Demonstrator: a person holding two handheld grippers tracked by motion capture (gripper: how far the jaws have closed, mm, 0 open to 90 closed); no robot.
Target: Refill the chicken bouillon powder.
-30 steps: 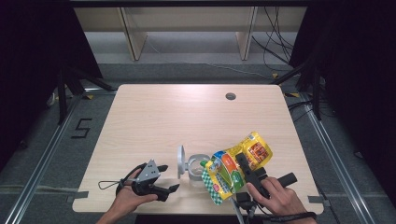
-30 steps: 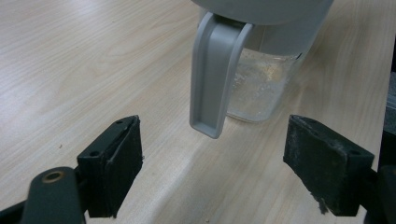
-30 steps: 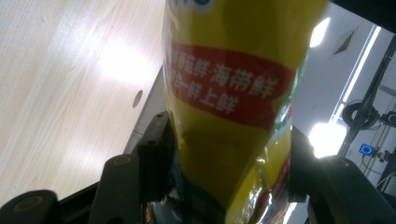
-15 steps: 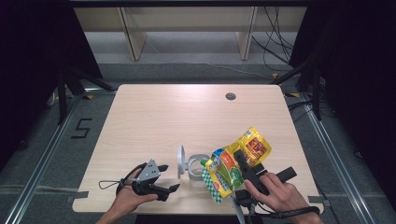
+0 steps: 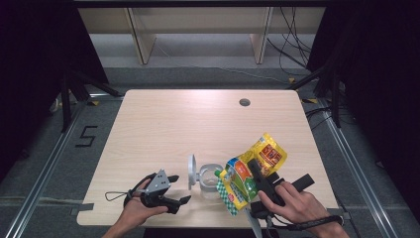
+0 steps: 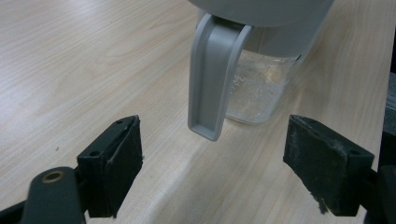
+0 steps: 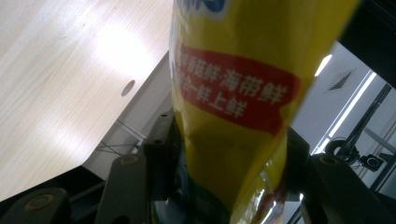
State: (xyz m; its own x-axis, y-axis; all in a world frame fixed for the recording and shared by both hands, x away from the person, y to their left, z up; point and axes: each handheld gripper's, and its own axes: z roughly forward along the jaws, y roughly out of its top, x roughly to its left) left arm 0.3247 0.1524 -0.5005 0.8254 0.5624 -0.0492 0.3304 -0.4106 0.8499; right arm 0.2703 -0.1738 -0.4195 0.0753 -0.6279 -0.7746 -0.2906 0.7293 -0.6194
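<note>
Your right tool (image 5: 260, 174) has tipped the yellow pouch (image 5: 252, 173) toward the jar (image 5: 209, 177), jaws just closing on it; your left tool (image 5: 174, 191) rests open on the surface (image 5: 198, 124).

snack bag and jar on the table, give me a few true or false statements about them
1. The right gripper is closed on the yellow snack bag. True.
2. The left gripper clamps the jar's grey handle. False: its fingers stand open, apart from the handle.
3. The clear jar stands left of the bag in the high view. True.
4. The bag lies flat on the table. False: it is held up, tilted over the jar.
5. The jar's grey lid is shut. False: it stands swung open.
</note>
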